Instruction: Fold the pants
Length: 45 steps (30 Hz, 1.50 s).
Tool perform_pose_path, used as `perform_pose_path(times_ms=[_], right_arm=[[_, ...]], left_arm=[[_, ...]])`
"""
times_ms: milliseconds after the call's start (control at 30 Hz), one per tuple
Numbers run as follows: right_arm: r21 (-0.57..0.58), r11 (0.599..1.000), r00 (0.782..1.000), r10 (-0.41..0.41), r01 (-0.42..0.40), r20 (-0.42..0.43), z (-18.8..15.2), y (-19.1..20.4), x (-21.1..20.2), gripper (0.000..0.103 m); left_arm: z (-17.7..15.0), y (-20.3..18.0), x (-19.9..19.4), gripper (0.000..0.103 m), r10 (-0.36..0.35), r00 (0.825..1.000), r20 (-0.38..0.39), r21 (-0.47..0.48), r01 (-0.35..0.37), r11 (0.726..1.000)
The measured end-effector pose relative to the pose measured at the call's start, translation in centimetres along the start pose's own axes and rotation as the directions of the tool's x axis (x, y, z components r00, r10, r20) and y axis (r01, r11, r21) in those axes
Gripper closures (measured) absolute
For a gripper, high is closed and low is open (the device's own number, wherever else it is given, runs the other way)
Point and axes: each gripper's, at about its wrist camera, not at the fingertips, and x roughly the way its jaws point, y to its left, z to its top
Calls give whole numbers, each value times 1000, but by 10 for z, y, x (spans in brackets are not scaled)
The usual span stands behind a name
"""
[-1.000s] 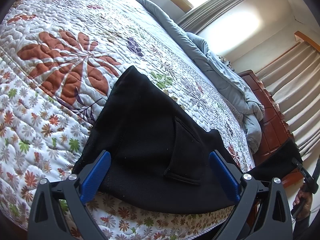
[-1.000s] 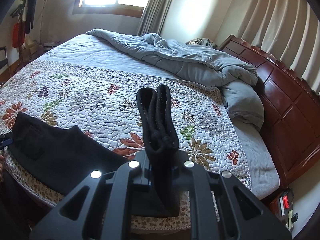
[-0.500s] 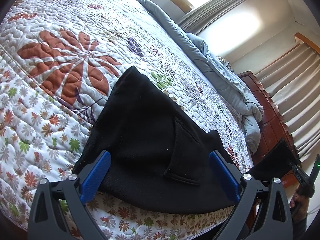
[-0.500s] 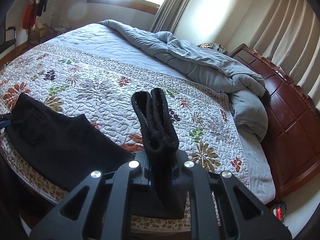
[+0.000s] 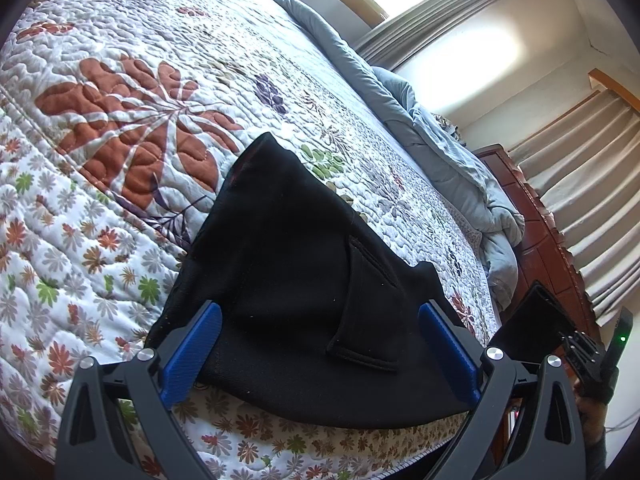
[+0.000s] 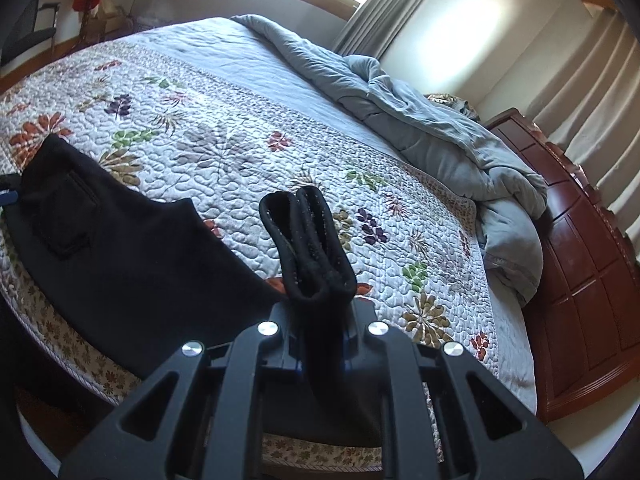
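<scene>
On the near edge of the quilted bed, black pants lie partly spread, seat and back pocket uppermost. The left gripper stands with its blue pads wide apart, one on each side of the waist end and low over the cloth; whether they touch it cannot be told, and they clasp nothing. The right gripper is clenched on the bunched leg ends, which rise as a doubled roll above the jaws, off the mattress. A crumpled grey duvet lies well apart, near the wooden headboard.

Judged risks: the waist end is unpinned, so carrying the leg ends across may drag the whole garment along the quilt rather than fold it. The bunched grip may lay the legs down twisted or uneven, leaving ridges. Cloth overhanging the mattress edge may slide off toward the floor if pulled sideways.
</scene>
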Motion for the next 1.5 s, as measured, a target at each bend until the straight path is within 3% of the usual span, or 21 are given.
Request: perform_pose_path(times_ms=[600, 1067, 1500], right_arm=[[-147, 989, 999, -10, 5, -33, -9, 55, 30, 92], [-226, 974, 1000, -15, 15, 3, -15, 81, 44, 92], [-255, 966, 999, 34, -36, -12, -26, 97, 64, 92]], left_arm=[[-1, 0, -1, 4, -5, 1000, 2, -3, 5, 1000], [0, -19, 10, 4, -2, 1000, 16, -23, 2, 1000], [4, -46, 30, 4, 16, 999, 40, -61, -13, 998]])
